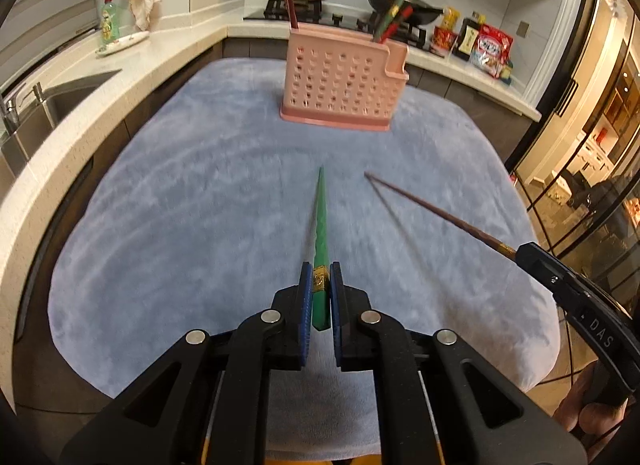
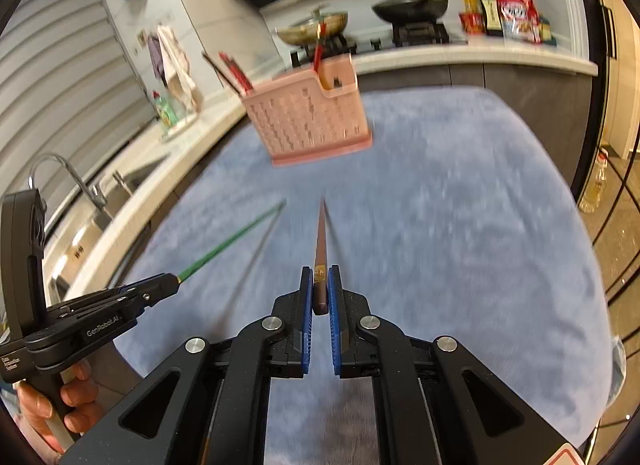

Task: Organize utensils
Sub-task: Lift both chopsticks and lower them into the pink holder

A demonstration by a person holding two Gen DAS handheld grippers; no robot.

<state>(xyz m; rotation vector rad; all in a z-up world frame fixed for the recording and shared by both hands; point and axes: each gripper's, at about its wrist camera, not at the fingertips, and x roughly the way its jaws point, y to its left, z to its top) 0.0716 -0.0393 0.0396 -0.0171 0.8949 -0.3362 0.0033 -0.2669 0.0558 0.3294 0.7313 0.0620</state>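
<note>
green chopstick [image 1: 321,221]: clamped near its thick end between the blue pads of the left hand-held gripper [image 1: 320,285], its thin tip pointing ahead and down, above the blue cloth.
brown chopstick [image 2: 321,243]: clamped the same way in the right hand-held gripper [image 2: 320,285], its tip pointing ahead toward the holder.
pink utensil holder [image 1: 340,85]: upright on the cloth, well ahead of both hand-held grippers; red and dark chopsticks stand in its left end, more in the small compartment at its right end.
blue cloth [image 1: 180,225]: covers the table under both hand-held grippers; bare between the chopstick tips and the holder.
in the way: nothing lies on the cloth between either tip and the holder.
surroundings: white counter [image 1: 100,105] runs to the left and behind, with a sink [image 1: 60,105] and a green dish soap bottle [image 1: 109,19]; stove with a lidded pan and a black wok [image 1: 404,5] behind the holder; food packets [image 1: 490,49] to the right of the wok.
left hand-held gripper: jaws closed tight on the green chopstick.
right hand-held gripper: jaws closed tight on the brown chopstick; a hand grips each handle.
</note>
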